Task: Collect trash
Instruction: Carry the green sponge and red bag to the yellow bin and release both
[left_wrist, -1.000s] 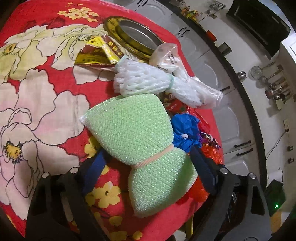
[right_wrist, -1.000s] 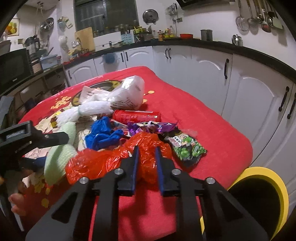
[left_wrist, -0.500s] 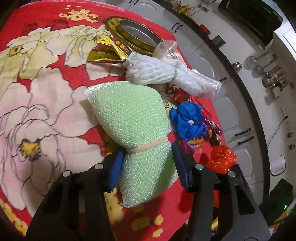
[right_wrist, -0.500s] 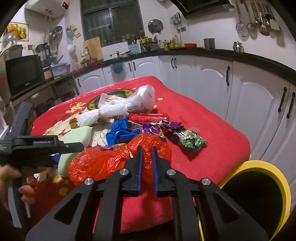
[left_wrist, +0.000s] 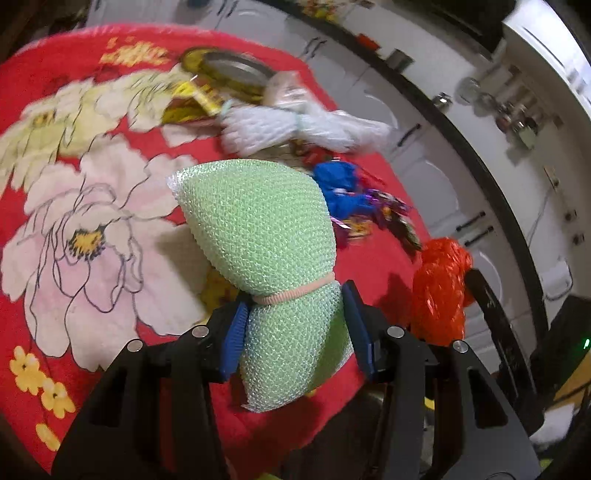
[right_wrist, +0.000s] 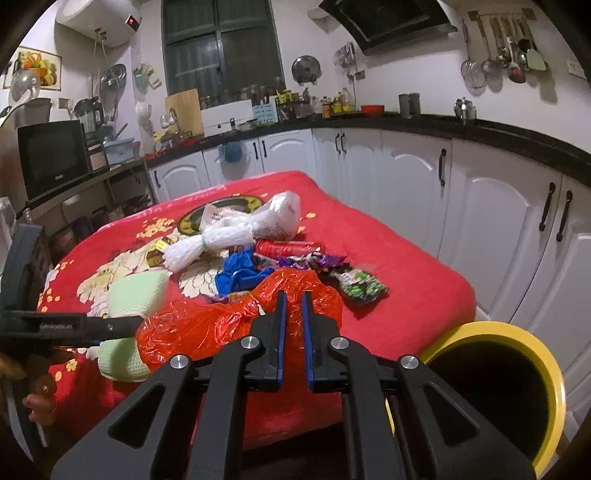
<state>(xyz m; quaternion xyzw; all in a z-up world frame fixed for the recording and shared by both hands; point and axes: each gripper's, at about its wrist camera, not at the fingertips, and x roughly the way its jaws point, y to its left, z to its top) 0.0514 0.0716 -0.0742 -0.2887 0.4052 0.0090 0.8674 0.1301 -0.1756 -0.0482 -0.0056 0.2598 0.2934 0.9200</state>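
Note:
My left gripper (left_wrist: 295, 321) is shut on a green foam-net bundle (left_wrist: 258, 236) just below the rubber band at its waist, and holds it above the red floral tablecloth (left_wrist: 55, 92). My right gripper (right_wrist: 292, 306) is shut on a crumpled red plastic bag (right_wrist: 207, 325), which hangs off the table's near edge. The same red bag (left_wrist: 439, 291) shows to the right in the left wrist view. The green bundle (right_wrist: 136, 295) sits left of the bag in the right wrist view. A yellow-rimmed bin (right_wrist: 517, 332) stands open at the lower right.
Left on the cloth (right_wrist: 406, 266) are a white foam net (right_wrist: 199, 247), a clear plastic bag (right_wrist: 280, 214), a blue bag (right_wrist: 240, 273), a red tube wrapper (right_wrist: 288, 247), a purple wrapper (right_wrist: 314, 262) and a green snack packet (right_wrist: 360, 288). A round tin (left_wrist: 229, 70) lies behind. White cabinets run along the right.
My left jaws closed onto the green bundle and raised it off the cloth. My right gripper tightened on the red bag and drew it up and back toward the near edge.

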